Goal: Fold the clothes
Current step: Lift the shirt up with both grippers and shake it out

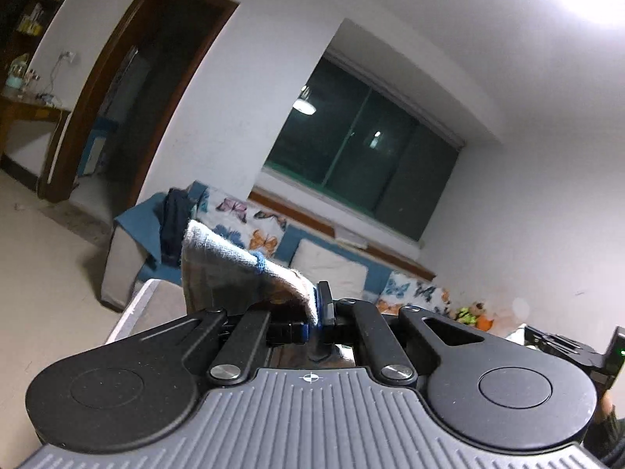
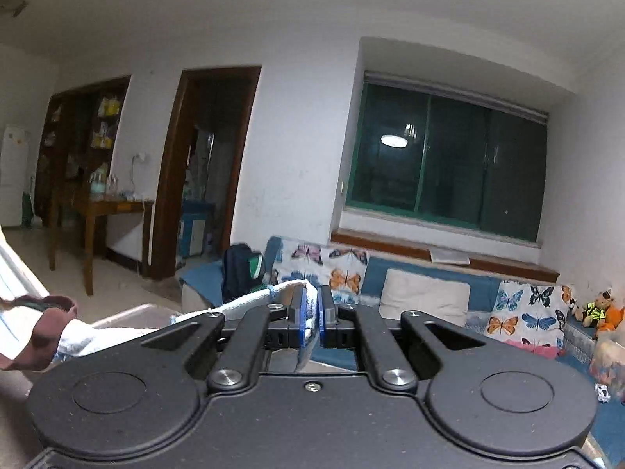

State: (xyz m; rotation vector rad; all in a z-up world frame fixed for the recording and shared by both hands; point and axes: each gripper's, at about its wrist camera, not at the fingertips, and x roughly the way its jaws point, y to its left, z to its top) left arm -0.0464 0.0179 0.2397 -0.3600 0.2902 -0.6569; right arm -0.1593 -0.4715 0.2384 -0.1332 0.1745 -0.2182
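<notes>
Between our two grippers hangs a pale grey cloth with a blue stitch, lifted above the table. Our left gripper pinches one edge with jaws nearly closed; our right gripper clamps another the same way. Behind stands a butterfly-print sofa under a dark window.

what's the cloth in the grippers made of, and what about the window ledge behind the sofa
The cloth looks like soft woven cotton or towelling: pale, matte, with a fuzzy weave and blue stitching; both the left gripper and right gripper pinch it. The window ledge looks like varnished brown wood, slightly glossy.
</notes>
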